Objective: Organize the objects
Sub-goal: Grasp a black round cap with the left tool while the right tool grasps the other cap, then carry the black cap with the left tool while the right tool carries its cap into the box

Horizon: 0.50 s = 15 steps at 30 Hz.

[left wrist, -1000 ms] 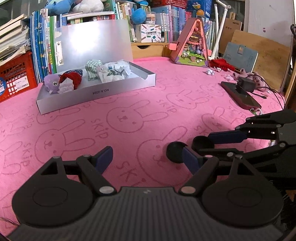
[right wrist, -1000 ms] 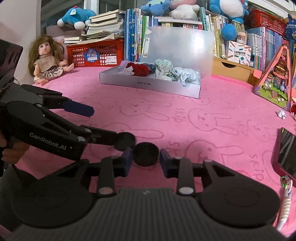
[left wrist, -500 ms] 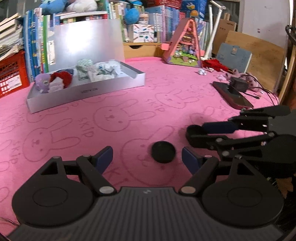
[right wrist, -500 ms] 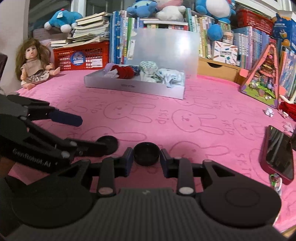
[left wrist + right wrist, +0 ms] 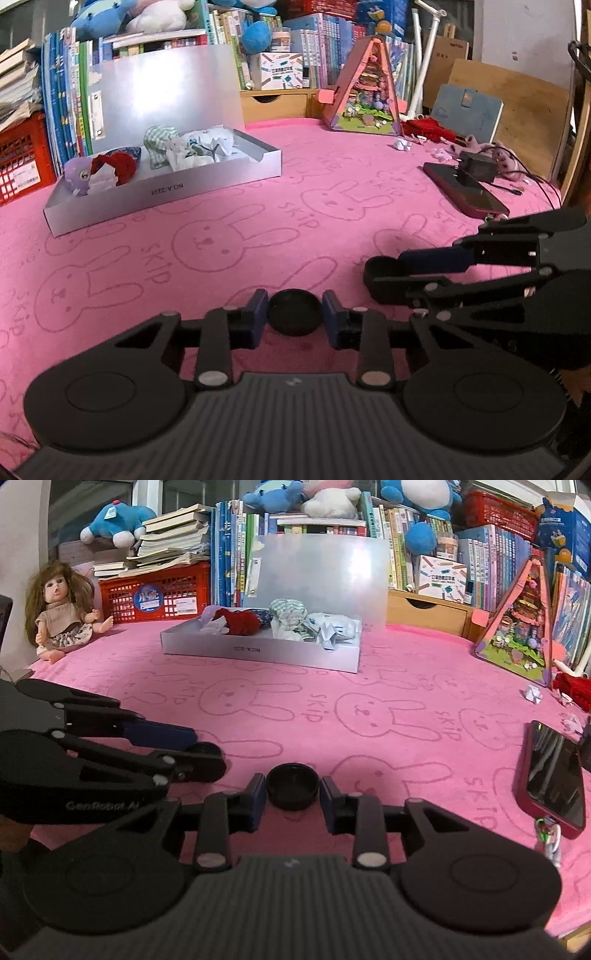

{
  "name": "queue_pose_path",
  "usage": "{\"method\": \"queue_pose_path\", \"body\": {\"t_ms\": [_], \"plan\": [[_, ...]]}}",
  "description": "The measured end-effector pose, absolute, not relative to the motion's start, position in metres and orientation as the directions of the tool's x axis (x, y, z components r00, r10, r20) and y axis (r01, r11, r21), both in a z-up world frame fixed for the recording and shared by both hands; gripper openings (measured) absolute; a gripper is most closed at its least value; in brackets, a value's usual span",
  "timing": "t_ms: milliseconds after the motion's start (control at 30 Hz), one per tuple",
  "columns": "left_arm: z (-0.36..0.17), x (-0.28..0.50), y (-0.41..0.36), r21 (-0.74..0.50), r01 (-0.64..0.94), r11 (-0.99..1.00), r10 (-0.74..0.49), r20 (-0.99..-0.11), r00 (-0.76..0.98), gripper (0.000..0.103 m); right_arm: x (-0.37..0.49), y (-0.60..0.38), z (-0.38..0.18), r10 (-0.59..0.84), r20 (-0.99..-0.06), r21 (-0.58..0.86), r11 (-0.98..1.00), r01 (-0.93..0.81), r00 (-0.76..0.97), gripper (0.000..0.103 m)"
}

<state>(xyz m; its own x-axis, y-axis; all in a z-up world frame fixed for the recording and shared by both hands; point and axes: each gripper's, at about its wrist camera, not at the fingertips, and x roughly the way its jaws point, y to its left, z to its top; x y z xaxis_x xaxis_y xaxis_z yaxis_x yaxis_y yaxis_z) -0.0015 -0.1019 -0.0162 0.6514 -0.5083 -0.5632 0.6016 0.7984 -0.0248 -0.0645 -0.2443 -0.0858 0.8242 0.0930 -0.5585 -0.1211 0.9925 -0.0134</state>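
Observation:
My left gripper point(image 5: 294, 319) is shut on a small round black cap point(image 5: 294, 312) low over the pink bunny cloth. My right gripper point(image 5: 292, 794) is shut on a second round black cap point(image 5: 292, 785). The two grippers sit side by side: the right one shows at the right of the left wrist view point(image 5: 384, 275), the left one at the left of the right wrist view point(image 5: 207, 760). A grey open box point(image 5: 162, 192) holding small cloth and paper items stands farther back; it also shows in the right wrist view point(image 5: 258, 651).
A red phone point(image 5: 465, 194) with a charger lies at the right, also in the right wrist view point(image 5: 554, 775). A pink triangular toy house point(image 5: 364, 92), a doll point(image 5: 61, 609), a red crate point(image 5: 155, 594) and book rows line the back edge.
The left gripper moved over the loose black cap and closed its fingers on it. The right gripper kept hold of its cap and stayed nearly in place.

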Motion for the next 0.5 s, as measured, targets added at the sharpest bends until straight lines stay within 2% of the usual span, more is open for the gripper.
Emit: {"method": "queue_pose_path", "body": {"t_ms": [500], "plan": [[-0.012,0.009,-0.088,-0.027,0.526,0.85,-0.442,-0.58,0.684,0.037,-0.047,-0.232,-0.083,0.111,-0.564,0.018,0.992,-0.123,0.819,0.038]]}}
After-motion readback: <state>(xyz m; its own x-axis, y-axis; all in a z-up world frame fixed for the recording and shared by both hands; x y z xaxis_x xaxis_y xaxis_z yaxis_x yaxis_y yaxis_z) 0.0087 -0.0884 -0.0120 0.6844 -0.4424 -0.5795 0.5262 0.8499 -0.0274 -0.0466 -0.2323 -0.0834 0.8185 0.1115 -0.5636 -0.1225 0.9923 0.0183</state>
